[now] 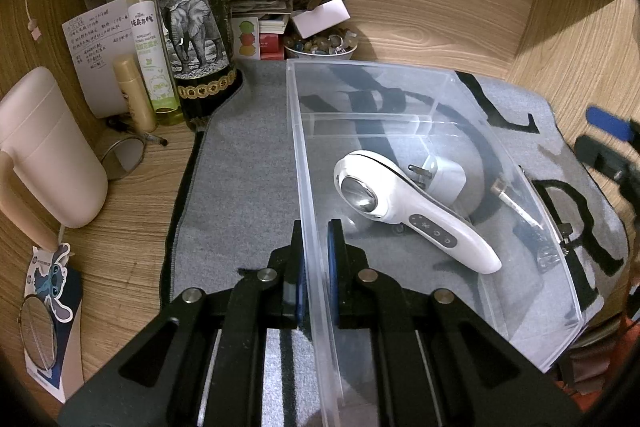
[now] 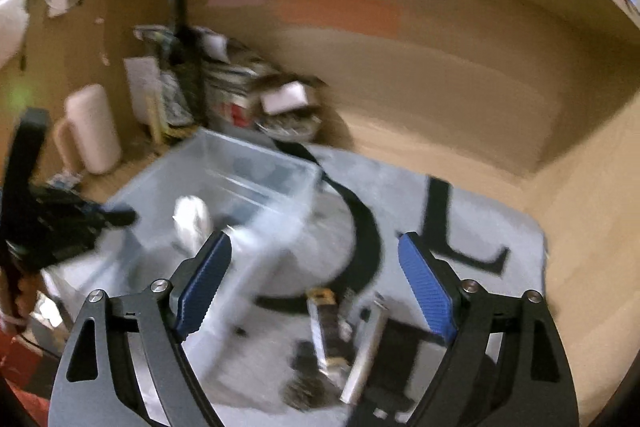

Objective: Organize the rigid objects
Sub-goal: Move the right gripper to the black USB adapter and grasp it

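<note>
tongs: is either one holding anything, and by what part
Left tongs clamp the bin by its near side wall. Right tongs are open, holding nothing.

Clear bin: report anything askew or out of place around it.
The clear bin sits skewed across the grey mat, its wall pinched by the left gripper. Inside, the white handheld device lies diagonally against a white plug adapter. No spills or damage visible.
</note>
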The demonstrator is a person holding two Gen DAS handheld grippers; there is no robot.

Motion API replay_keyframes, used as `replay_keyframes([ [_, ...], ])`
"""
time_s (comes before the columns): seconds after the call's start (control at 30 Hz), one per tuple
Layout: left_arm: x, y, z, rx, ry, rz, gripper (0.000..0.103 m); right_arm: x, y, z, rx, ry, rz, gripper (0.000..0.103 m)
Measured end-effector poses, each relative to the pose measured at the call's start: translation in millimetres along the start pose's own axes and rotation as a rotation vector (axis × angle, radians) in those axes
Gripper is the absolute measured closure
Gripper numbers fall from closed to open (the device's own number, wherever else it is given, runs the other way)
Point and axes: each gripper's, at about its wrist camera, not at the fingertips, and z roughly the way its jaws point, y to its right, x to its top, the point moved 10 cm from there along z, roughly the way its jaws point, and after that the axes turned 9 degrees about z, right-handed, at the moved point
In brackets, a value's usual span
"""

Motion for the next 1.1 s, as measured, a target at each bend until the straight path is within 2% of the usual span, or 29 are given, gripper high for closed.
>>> replay_keyframes([
  [0.23,0,0,0,0.000,-0.001,0.001,0.096,-48,48,15,-0.044,-0.123,0.141,0.019],
  [0.63,0,0,0,0.000,-0.001,0.002,0.096,-105,83,11,-0.093,-0.226,0.238,0.019],
  [0.83,0,0,0,-0.002,0.000,0.001,0.096,-112,92,6,-0.079,-0.216,0.307,0.019],
  [1.1,0,-1,0,-0.002,0.000,0.004,0.096,-120,95,11,-0.110,-0.240,0.285,0.025],
])
